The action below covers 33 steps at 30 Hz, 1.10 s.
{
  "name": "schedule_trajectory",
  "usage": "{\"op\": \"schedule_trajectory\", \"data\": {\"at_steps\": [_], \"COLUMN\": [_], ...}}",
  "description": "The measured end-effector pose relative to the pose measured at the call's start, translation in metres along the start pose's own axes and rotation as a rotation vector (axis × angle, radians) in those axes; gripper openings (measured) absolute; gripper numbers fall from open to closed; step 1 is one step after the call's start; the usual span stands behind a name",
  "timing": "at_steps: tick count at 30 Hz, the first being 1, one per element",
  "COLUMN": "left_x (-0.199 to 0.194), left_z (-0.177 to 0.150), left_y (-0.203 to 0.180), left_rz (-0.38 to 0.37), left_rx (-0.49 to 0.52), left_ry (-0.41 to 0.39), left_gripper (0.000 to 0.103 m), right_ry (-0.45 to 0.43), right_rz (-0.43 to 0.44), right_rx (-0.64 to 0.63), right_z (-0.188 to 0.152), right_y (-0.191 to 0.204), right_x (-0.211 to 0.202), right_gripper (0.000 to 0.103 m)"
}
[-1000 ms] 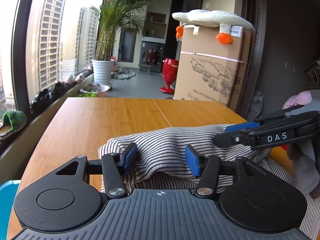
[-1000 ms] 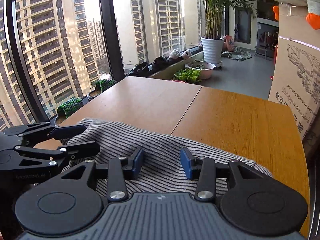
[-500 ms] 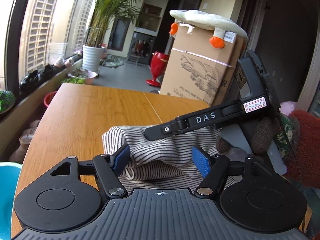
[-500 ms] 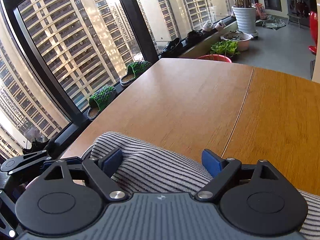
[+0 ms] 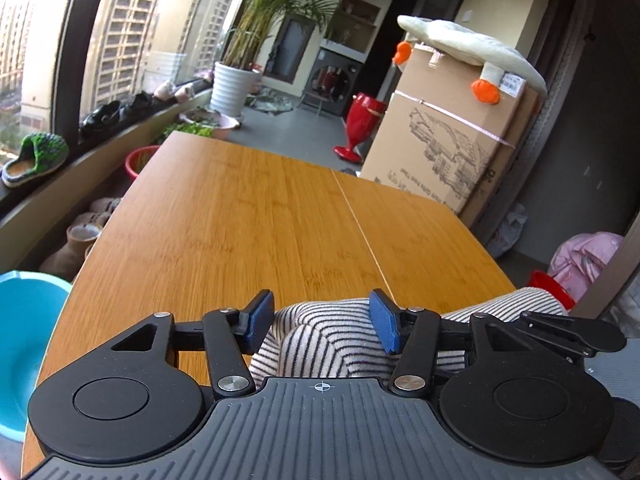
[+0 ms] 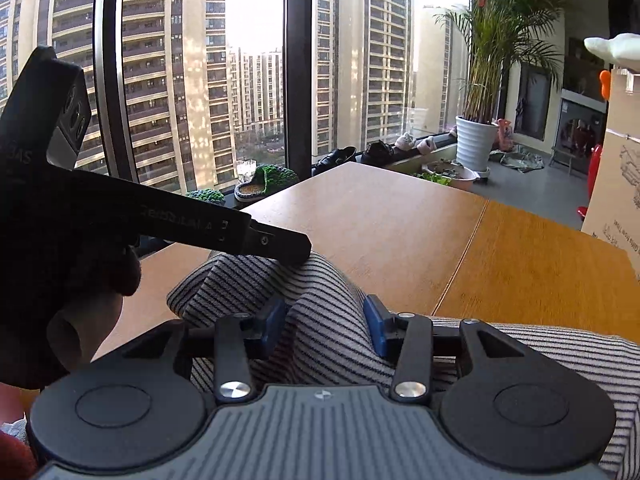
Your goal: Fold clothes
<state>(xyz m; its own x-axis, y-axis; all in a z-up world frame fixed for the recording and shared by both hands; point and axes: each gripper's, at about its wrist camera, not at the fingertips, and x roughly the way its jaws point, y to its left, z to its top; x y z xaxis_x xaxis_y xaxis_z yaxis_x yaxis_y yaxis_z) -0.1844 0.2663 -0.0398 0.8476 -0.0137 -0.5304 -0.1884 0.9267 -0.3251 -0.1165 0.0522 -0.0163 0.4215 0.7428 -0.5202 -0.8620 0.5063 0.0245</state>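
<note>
A black-and-white striped garment [image 5: 320, 340] lies bunched at the near edge of the wooden table [image 5: 260, 220]. My left gripper [image 5: 322, 322] is open, its blue pads on either side of a hump of the cloth. My right gripper [image 6: 325, 322] is also open, with a raised fold of the same garment [image 6: 320, 292] between its pads. In the right wrist view the left gripper's black body [image 6: 120, 216] reaches in from the left and rests on the fold. In the left wrist view the right gripper's fingers [image 5: 560, 332] show at the lower right over the cloth.
A large cardboard box [image 5: 452, 152] with a plush duck [image 5: 468, 48] on top stands beyond the table's far right. A blue tub [image 5: 24, 340] sits left of the table. Shoes line the window sill [image 6: 360, 156]. A potted palm [image 6: 476, 140] stands at the back.
Both grippers pulled back toward the near table edge with the garment bunched between them. The right gripper dropped from across the left view to its lower right; the left gripper now crosses the right view.
</note>
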Motion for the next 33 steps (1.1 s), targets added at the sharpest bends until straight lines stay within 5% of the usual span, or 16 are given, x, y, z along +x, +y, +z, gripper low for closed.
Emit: {"op": "schedule_trajectory", "data": {"at_steps": [5,8,11,13,18,20,23,27,30,33], "left_x": [-0.004,-0.002,-0.013,-0.014,-0.008,-0.005,-0.002,0.007,0.014,0.023], "left_z": [-0.01,-0.009,0.002,0.005,-0.003,-0.006,-0.006,-0.005,-0.005,-0.002], "left_y": [-0.006,-0.01,-0.008,-0.007,-0.008,-0.009,-0.009,-0.003,0.007,0.009], "left_rz": [0.042,0.053,0.041,0.05,0.07,0.075,0.076,0.067,0.012,-0.025], "left_rx": [0.067,0.071,0.008,0.004,0.033,0.045,0.049,0.022,-0.029,-0.042], "left_ry": [0.004,0.003,-0.01,-0.003,0.032,0.04,0.045,0.073,0.093,0.096], "left_gripper": [0.057,0.06,0.059,0.066,0.065,0.065,0.067,0.082,0.081,0.07], "right_ry": [-0.06,0.024,0.055,0.052,0.037,-0.002,-0.005,0.1,0.139,0.132], "right_rz": [-0.124,-0.214,-0.17,-0.179,-0.149,-0.169,-0.182,-0.116,-0.015,-0.026], "right_rx": [0.092,0.254,0.357,0.326,0.284,0.286,0.334,0.504,0.632,0.575], "right_z": [0.006,-0.008,-0.037,-0.044,-0.033,-0.02,-0.005,-0.015,-0.032,-0.03], "right_y": [-0.045,-0.092,-0.109,-0.1,-0.1,-0.111,-0.143,-0.185,-0.196,-0.189], "right_x": [-0.049,-0.049,-0.054,-0.059,-0.068,-0.074,-0.065,-0.026,-0.005,0.0], "right_gripper": [0.044,0.04,0.039,0.039,0.042,0.06,0.072,0.073,0.073,0.069]}}
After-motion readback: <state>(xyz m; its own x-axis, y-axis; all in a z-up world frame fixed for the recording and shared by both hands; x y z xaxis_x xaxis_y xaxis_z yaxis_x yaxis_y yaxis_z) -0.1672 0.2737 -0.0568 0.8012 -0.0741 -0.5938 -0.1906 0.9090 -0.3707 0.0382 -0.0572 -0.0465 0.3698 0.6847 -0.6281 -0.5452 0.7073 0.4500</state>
